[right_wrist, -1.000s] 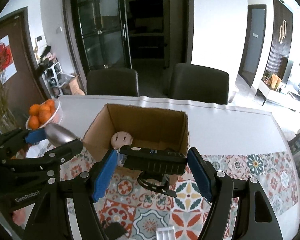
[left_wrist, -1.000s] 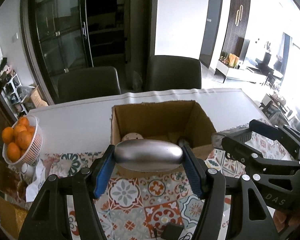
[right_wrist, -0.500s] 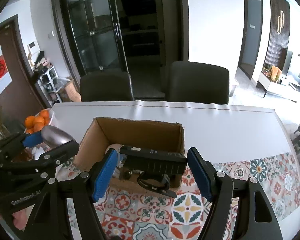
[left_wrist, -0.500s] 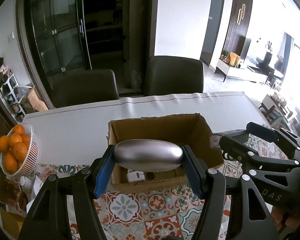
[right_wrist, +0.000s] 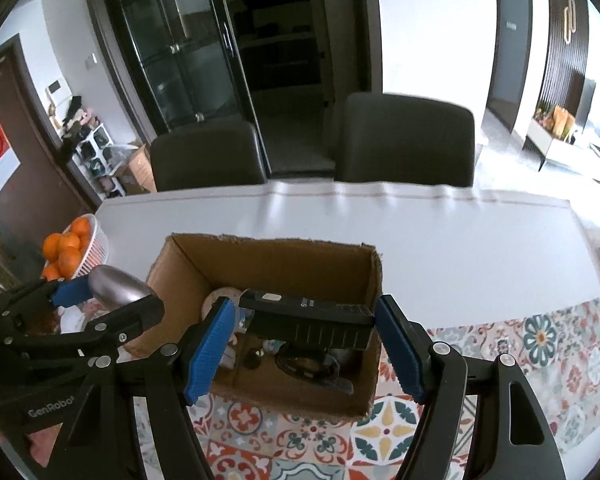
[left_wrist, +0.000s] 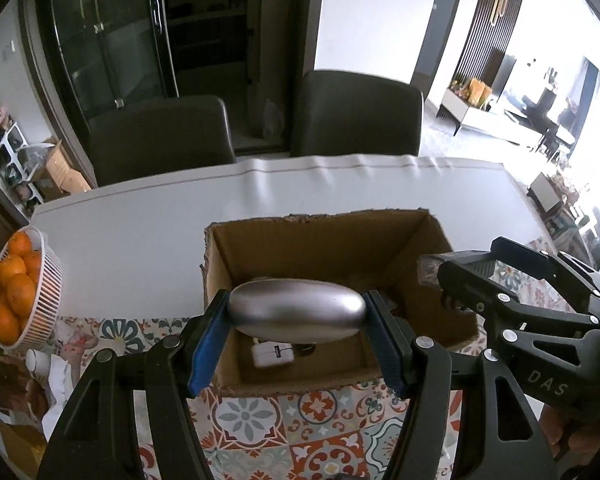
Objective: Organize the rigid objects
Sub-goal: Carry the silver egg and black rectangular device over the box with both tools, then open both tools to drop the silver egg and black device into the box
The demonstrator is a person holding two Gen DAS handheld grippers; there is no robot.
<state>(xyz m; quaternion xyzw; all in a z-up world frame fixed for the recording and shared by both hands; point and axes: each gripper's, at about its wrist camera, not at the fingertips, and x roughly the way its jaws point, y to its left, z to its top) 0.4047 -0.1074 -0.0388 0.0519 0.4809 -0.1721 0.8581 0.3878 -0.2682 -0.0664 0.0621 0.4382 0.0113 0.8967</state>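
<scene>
My left gripper (left_wrist: 296,316) is shut on a smooth silver oval object (left_wrist: 296,312) and holds it over the near side of an open cardboard box (left_wrist: 324,236). My right gripper (right_wrist: 306,324) is shut on a black rectangular device (right_wrist: 312,320) with a black strap hanging under it, over the same box (right_wrist: 268,256). Inside the box lie a white charger (left_wrist: 272,356), a round pale item (right_wrist: 220,300) and other small things. The left gripper also shows in the right wrist view (right_wrist: 100,296), the right gripper in the left wrist view (left_wrist: 452,276).
A white basket of oranges (left_wrist: 16,300) stands at the table's left edge. The box sits where a white tablecloth (left_wrist: 140,232) meets a patterned tile mat (left_wrist: 260,420). Two dark chairs (left_wrist: 356,112) stand behind the table. Crumpled white items (left_wrist: 56,376) lie at the left.
Both grippers have risen and moved forward with their objects, so they now hang over the box and its inside shows more fully.
</scene>
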